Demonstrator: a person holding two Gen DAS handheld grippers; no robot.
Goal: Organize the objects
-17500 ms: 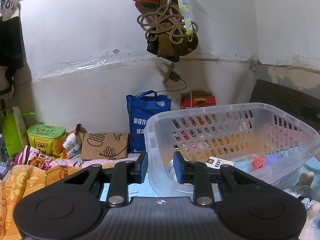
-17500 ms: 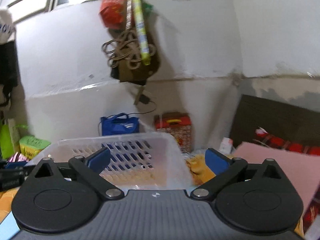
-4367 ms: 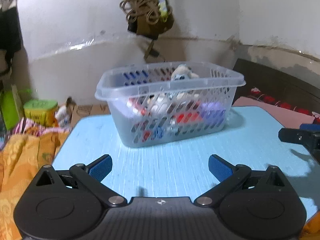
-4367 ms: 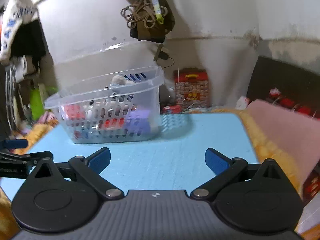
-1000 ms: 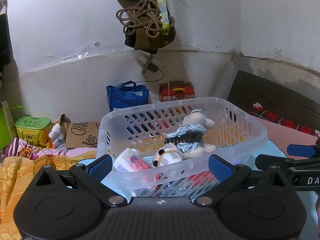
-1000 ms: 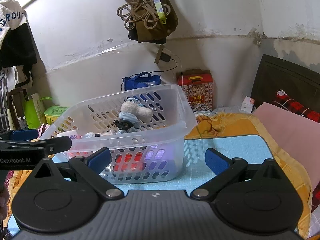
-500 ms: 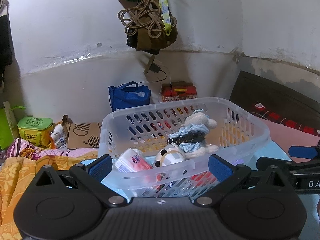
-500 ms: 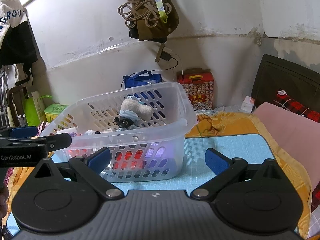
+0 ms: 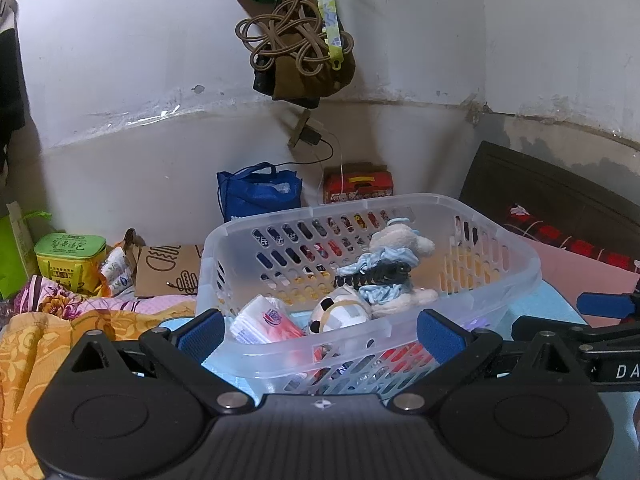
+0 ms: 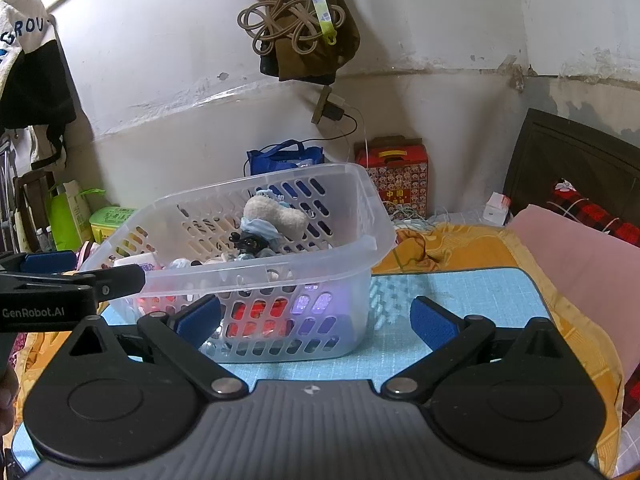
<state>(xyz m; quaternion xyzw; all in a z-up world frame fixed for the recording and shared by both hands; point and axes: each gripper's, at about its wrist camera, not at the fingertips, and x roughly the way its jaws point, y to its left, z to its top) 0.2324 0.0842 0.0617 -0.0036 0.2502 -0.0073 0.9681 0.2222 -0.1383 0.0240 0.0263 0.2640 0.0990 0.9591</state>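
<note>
Evidently, sorting was nearly done: the basket point(image 10: 280, 264) sat on the blue mat point(image 10: 460, 296), holding a plush toy point(image 9: 400, 256), tissue pack point(image 9: 264, 320) and ball point(image 9: 340, 312). Beside it, left gripper point(image 9: 320, 330) and right gripper point(image 10: 316, 318) gaped, empty (nothing loose on the mat).

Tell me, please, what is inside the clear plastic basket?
In the basket: a plush toy, a black hair clip, a tissue pack, a black-and-white ball. Red and purple things below are mostly covered.
</note>
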